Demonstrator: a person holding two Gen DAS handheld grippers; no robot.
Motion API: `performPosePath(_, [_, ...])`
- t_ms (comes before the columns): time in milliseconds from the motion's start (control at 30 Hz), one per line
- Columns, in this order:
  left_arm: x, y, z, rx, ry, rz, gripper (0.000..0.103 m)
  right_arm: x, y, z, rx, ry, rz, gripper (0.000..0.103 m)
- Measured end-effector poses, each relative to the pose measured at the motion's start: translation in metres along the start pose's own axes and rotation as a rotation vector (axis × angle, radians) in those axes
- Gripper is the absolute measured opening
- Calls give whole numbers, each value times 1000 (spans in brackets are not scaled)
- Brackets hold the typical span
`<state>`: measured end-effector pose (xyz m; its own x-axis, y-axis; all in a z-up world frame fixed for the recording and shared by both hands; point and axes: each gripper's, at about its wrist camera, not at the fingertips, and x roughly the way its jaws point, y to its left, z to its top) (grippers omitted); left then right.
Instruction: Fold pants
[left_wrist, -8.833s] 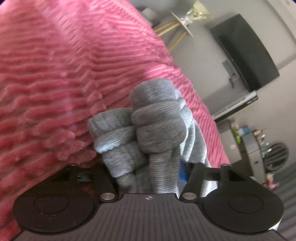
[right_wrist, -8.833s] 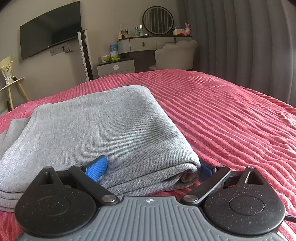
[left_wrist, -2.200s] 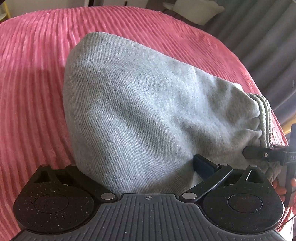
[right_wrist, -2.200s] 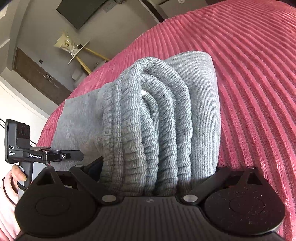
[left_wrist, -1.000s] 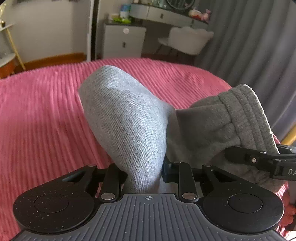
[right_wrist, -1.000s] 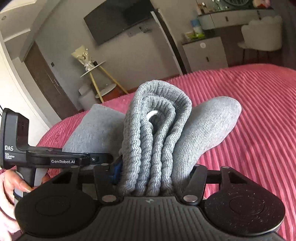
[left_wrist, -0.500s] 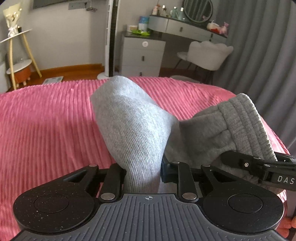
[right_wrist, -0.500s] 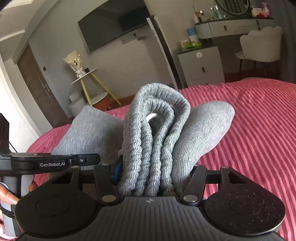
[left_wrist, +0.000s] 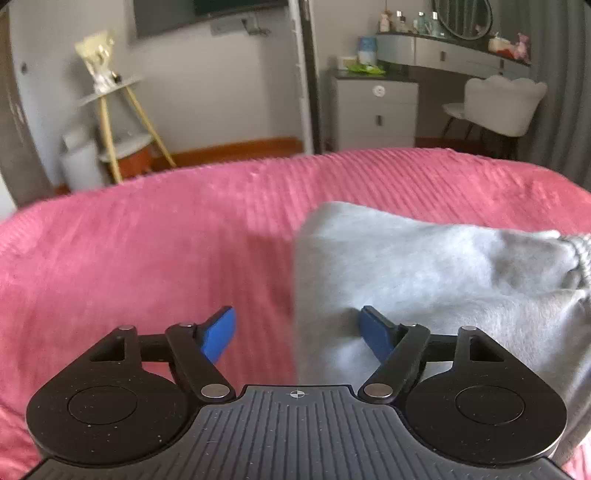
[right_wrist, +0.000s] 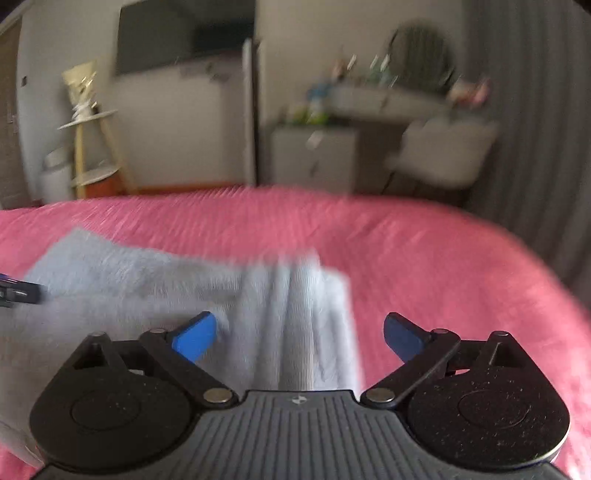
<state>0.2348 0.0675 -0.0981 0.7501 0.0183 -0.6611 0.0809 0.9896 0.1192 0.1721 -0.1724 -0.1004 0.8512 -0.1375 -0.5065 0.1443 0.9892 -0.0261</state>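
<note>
Left wrist view shows our left hand-held gripper (left_wrist: 293, 328) spread wide, its blue pads (left_wrist: 218, 334) holding nothing, with the folded pants (left_wrist: 424, 273) lying on the bed (left_wrist: 147, 251) just ahead and to the right. We judge the bundle rests there because both tools have let go; the right hand-held gripper (right_wrist: 295, 334) is equally wide apart and empty over the ribbed waistband end (right_wrist: 299, 306). The pants are soft grey knit, a plump rounded stack; the pink bedspread is plush with fine ridges

A home bedroom: pink ribbed bedspread (left_wrist: 147, 258), mirrored dressing table (left_wrist: 443, 48), wall-mounted TV (left_wrist: 207, 14).
</note>
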Motion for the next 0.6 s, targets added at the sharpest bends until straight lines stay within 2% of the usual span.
performPosePath(67, [-10,7,-10,-31,6,-12,90,-13,2,-4,2,-22,-12,97])
performPosePath(200, [-19,13,-28,-63,47,-54,91,-28,15,-14,15,-6,68,97])
performPosePath(300, [-25,7,-38,-48,58,-31,91,-36,31,-23,-32,-1,82,97])
performPosePath(467, [-34,2,-58,-46,76,-83,92,-40,38,-30,-31,12,58,97])
performPosePath(533, [-27,-1,-65,-23,79,-56,92,-36,37,-34,-36,37,37,97])
performPosePath(600, [-23,0,-71,9,69,13,93,-23,35,-42,-65,109,-24,97])
